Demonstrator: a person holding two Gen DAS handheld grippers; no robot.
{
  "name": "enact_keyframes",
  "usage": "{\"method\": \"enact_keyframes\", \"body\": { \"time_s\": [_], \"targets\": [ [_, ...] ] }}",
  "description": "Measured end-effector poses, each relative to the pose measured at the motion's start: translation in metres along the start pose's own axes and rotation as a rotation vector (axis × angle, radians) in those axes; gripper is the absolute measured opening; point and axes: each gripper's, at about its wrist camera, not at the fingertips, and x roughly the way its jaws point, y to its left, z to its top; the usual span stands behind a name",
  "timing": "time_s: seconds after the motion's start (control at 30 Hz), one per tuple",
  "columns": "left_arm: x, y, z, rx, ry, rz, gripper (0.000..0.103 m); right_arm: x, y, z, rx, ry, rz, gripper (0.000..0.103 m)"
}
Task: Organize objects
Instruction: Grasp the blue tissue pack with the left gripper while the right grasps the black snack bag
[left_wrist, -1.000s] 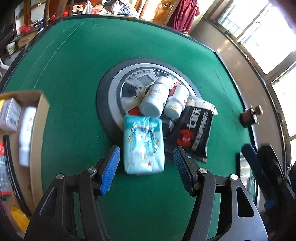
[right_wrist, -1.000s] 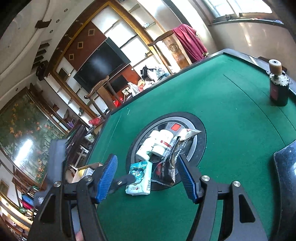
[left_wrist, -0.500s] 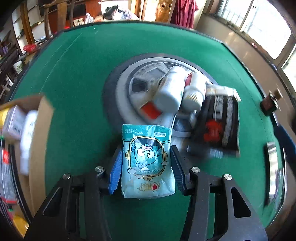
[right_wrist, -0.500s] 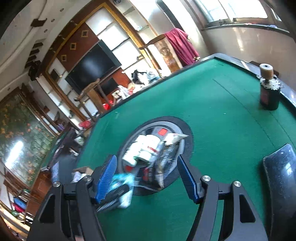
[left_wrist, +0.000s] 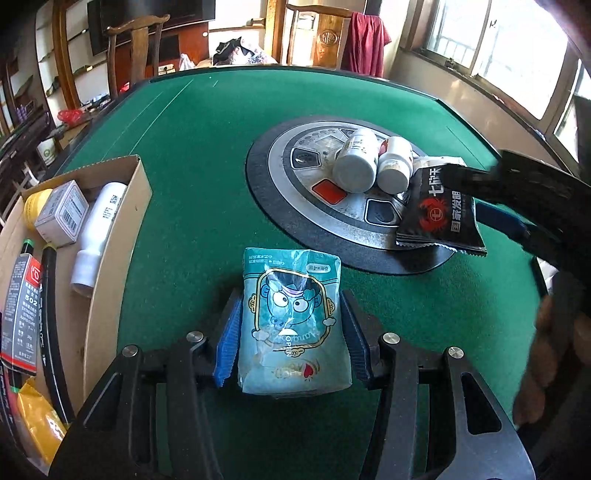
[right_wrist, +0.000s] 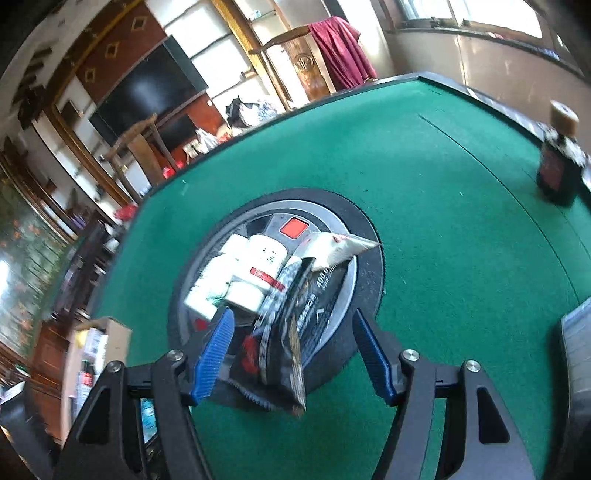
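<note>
between left gripper (left_wrist: 291, 339) pads: teal packet (left_wrist: 291, 321)

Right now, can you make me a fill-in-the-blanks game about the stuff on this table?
1. The left gripper is shut on the ___ packet.
2. The two white bottles lie on the round ___ panel.
3. The cardboard box stands on the ___ table.

Missing words: teal; silver; green

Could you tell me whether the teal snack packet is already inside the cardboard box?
No, the teal snack packet lies on the green felt beside the cardboard box.
</note>
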Motion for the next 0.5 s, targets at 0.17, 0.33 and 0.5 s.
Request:
{"method": "enact_keyframes", "body": {
  "time_s": [0.17, 0.33, 0.5],
  "targets": [
    [-0.001, -0.001, -0.002, 0.017, -0.007, 0.009, 0.052, 0.023, 0.012, 0.001, -0.085, 0.023, -0.066, 0.033],
    [0.000, -0.002, -0.003, 0.039, -0.012, 0.019, 0.052, 0.016, 0.013, -0.005, -0.189, 0.022, -0.031, 0.021],
    [-0.003, 0.004, -0.003, 0.016, -0.017, -0.004, 0.045, -0.022, -0.001, -0.016, -0.143, -0.003, 0.077, 0.019]
  ]
}}
